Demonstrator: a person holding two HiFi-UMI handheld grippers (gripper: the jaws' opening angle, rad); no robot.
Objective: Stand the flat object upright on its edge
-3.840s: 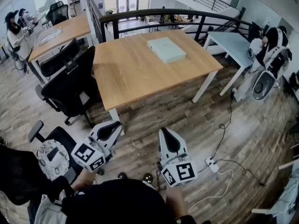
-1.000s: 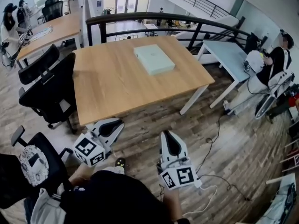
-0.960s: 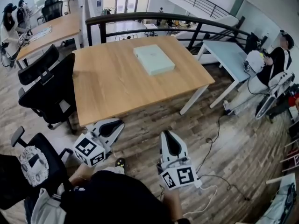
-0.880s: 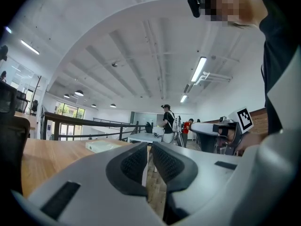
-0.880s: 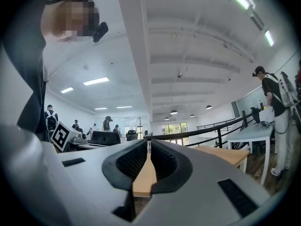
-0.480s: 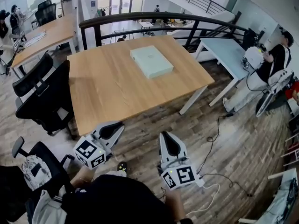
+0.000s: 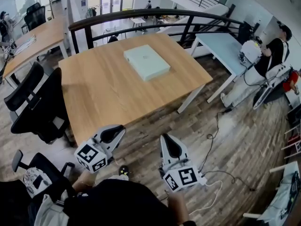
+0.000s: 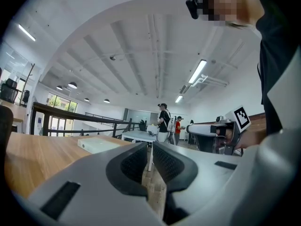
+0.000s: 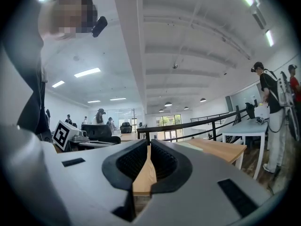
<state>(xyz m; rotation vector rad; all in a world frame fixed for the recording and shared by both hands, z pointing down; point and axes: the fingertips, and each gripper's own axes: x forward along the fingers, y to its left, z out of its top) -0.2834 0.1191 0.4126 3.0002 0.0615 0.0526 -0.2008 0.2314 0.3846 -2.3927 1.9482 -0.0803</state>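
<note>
A flat pale green box (image 7: 146, 61) lies on its broad face on the far part of a wooden table (image 7: 108, 93). I hold both grippers low in front of my body, short of the table's near edge and well away from the box. My left gripper (image 7: 120, 129) is shut with nothing in it. My right gripper (image 7: 165, 138) is shut and empty too. In the left gripper view the box (image 8: 96, 145) shows far off, beyond the closed jaws (image 8: 150, 147). In the right gripper view the table (image 9: 221, 150) lies ahead of the closed jaws (image 9: 148, 147).
Black office chairs (image 7: 37, 107) stand at the table's left side. A dark railing (image 7: 141, 15) runs behind it. A pale blue table (image 7: 221, 44) and a seated person (image 7: 273, 55) are at the right. A cable with a power strip (image 7: 211, 182) lies on the wood floor.
The table and box have come a little nearer and lower in the head view as I step forward. Both grippers stay shut and keep their place before me.
</note>
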